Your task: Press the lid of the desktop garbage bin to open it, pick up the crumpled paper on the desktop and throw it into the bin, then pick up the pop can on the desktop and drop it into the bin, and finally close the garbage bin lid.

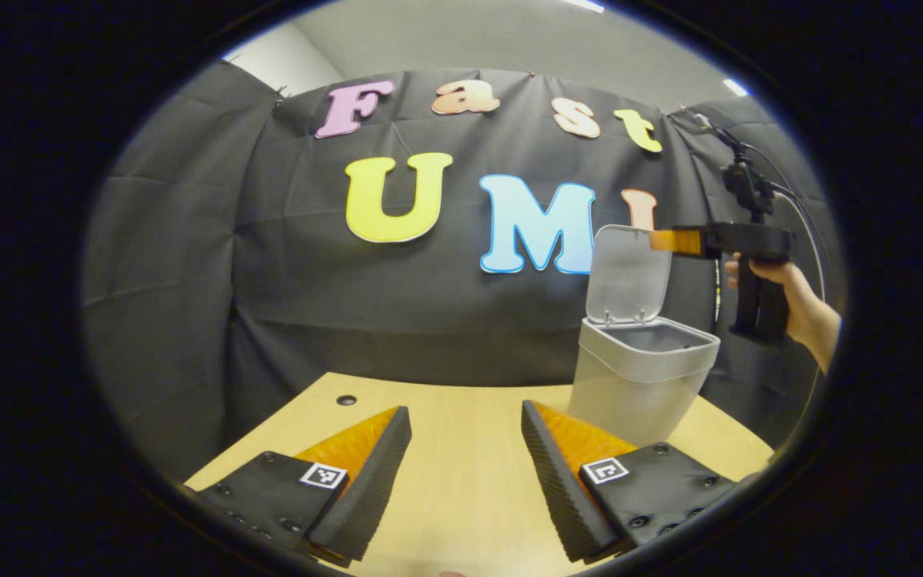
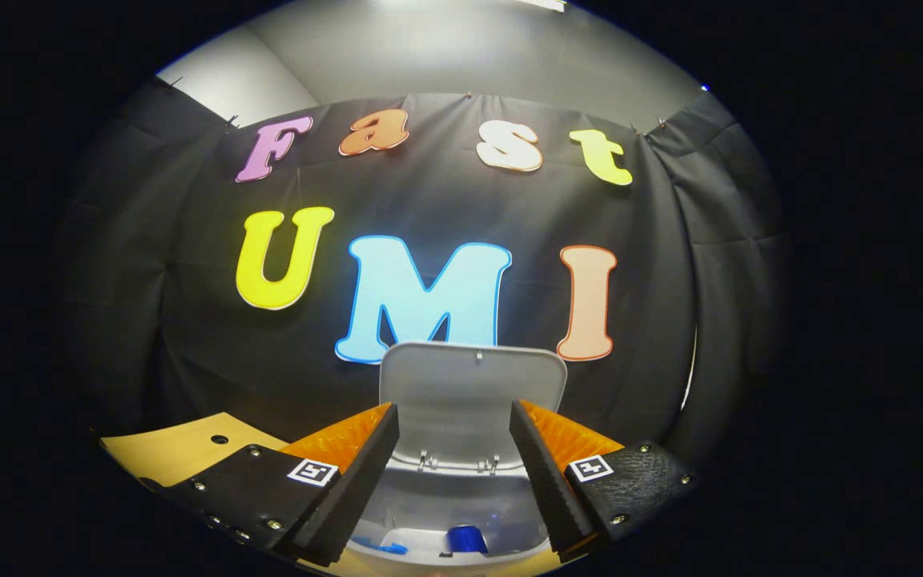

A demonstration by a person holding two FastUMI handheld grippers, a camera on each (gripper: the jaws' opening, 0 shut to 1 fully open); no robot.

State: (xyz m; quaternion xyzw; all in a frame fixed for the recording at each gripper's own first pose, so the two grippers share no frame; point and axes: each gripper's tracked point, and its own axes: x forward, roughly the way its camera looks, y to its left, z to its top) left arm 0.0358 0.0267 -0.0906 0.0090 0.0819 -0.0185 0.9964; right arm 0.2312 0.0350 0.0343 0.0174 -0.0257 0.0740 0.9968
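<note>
Bin (image 1: 639, 377) sits right of centre in the left gripper view, on the wooden desktop (image 1: 461, 481), lid (image 1: 628, 272) standing upright and open. In the right gripper view the right gripper (image 2: 452, 473) hangs directly over the bin mouth, jaws spread, nothing between them. Low in that frame, inside the bin, there is a blue object (image 2: 465, 538), likely the pop can, with a smaller blue bit to its left; the crumpled paper can't be made out for sure. No paper or can lies on the visible desktop.

Judgement: opening, paper and can drops look done; only closing the lid is left.

Left gripper (image 1: 465, 473) at bottom centre of its view, jaws spread and empty, above bare desktop, well apart from the bin. Right gripper also seen at right of that view, held by a hand (image 1: 798, 300), beside the lid top. Small dark hole (image 1: 346, 400) in the desktop at lower left. Nothing blocks the lid; the right gripper is nearest.
</note>
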